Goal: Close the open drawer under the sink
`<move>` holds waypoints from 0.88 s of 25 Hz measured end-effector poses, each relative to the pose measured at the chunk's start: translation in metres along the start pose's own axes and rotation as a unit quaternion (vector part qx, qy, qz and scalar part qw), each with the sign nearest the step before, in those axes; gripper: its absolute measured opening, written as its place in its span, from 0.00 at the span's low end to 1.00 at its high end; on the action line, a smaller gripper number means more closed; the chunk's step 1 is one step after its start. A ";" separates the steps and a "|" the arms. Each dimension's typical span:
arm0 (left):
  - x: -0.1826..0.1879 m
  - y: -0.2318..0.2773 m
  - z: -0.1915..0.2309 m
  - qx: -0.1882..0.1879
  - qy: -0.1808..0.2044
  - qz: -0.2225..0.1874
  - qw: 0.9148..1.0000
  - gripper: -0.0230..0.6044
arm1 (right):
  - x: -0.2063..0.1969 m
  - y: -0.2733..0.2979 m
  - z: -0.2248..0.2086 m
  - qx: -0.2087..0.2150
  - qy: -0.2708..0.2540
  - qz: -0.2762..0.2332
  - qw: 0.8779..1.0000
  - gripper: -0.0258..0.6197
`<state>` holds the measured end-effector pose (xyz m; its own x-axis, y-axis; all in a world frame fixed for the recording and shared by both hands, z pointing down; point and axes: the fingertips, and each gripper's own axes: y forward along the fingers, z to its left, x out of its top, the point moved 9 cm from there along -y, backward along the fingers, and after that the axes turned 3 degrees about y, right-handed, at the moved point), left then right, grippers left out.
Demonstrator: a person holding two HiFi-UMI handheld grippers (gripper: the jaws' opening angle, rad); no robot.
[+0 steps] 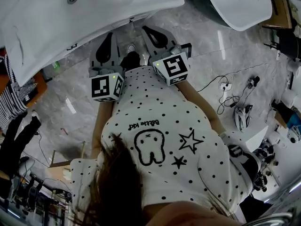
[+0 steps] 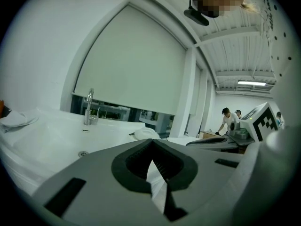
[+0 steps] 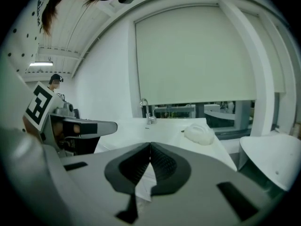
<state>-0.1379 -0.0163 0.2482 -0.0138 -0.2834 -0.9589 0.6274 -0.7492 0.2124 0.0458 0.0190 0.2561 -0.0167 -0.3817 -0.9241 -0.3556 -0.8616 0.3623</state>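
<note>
The white sink top [image 1: 70, 18] fills the upper left of the head view; its basin [image 2: 51, 140] and chrome tap [image 2: 88, 107] lie just ahead of both grippers. No drawer shows in any view; whatever lies under the sink top is hidden. My left gripper [image 1: 109, 34] and right gripper [image 1: 148, 29] are held side by side, pointing at the sink's front edge. In the left gripper view the left gripper [image 2: 151, 140] is shut with nothing between its jaws. In the right gripper view the right gripper [image 3: 150, 144] is likewise shut and empty.
A white lump [image 3: 198, 133] lies on the sink top right of the tap [image 3: 146, 109]. A second white basin [image 1: 235, 4] stands at the upper right. Cables [image 1: 225, 93] trail over the marble floor. A striped cloth [image 1: 11, 102] hangs at left. People [image 2: 227, 119] work far off.
</note>
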 end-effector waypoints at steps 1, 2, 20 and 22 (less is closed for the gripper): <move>0.000 0.001 -0.001 -0.004 0.002 -0.001 1.000 0.04 | 0.000 0.000 0.000 0.001 0.000 0.000 1.000 0.06; 0.001 0.001 -0.002 -0.008 0.005 -0.003 1.000 0.04 | 0.001 0.000 -0.001 0.000 0.000 -0.001 1.000 0.06; 0.006 0.008 -0.005 -0.034 0.025 -0.014 0.999 0.04 | -0.002 -0.003 -0.004 -0.019 0.010 -0.004 1.000 0.06; 0.004 0.008 -0.005 -0.040 0.022 -0.010 0.999 0.04 | -0.004 -0.005 -0.002 -0.021 0.010 0.000 1.000 0.06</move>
<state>-0.1287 -0.0201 0.2453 0.0064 -0.2407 -0.9706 0.6878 -0.7035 0.1790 0.0494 0.0242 0.2583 0.0024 -0.3874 -0.9219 -0.3161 -0.8749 0.3669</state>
